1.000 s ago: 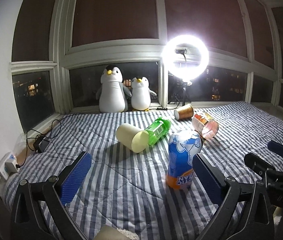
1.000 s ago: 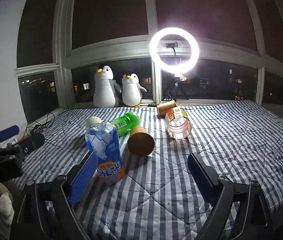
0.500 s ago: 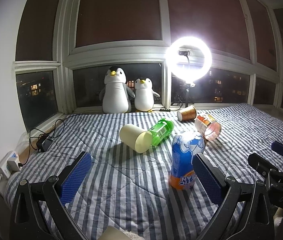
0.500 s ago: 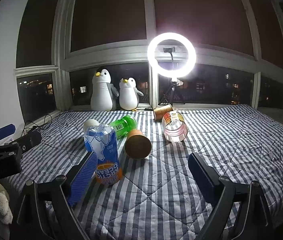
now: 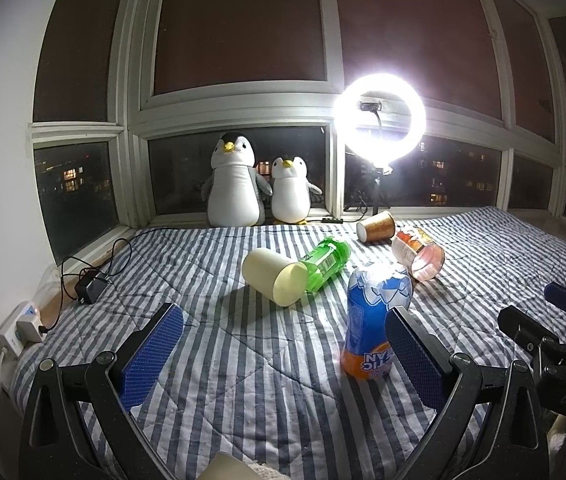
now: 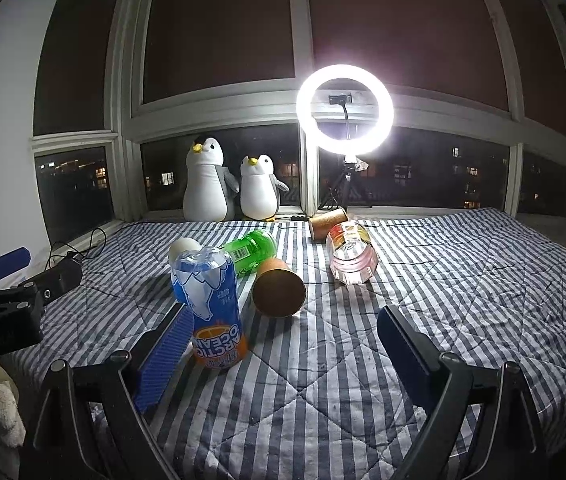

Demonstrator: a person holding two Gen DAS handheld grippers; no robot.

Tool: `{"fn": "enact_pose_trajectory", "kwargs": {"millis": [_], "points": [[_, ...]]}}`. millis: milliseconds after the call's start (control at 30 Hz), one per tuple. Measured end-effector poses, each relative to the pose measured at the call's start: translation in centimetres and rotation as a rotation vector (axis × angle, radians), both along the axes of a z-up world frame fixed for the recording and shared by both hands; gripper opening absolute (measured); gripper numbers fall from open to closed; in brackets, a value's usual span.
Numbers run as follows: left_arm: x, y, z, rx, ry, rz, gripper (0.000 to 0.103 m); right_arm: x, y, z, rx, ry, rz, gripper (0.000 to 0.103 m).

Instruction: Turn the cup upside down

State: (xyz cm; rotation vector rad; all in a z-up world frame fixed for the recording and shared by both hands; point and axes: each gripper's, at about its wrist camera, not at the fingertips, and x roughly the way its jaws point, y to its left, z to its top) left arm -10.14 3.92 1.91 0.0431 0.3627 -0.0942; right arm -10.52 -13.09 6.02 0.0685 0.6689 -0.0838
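On a striped bed, the left gripper hovers with fingers spread wide, holding nothing. At its 12 o'clock a cream cup lies on its side against a green bottle. At 2 o'clock the blue-and-orange cup stands inverted. The right gripper, fingers equally spread and empty, has that cup at its 10 o'clock.

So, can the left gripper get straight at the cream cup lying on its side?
Probably yes: the left gripper has open jaws, and only bare striped bedspread lies before the cream cup. The green bottle touches its far side.
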Motion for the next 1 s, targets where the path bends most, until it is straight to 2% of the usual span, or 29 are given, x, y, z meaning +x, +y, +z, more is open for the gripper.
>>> {"fn": "enact_pose_trajectory", "kwargs": {"millis": [1000], "points": [[0.25,-0.23,-0.22,0.000,0.009,0.000,0.102,0.08,-0.37,-0.24,0.009,0.012,-0.011,0.091]]}}
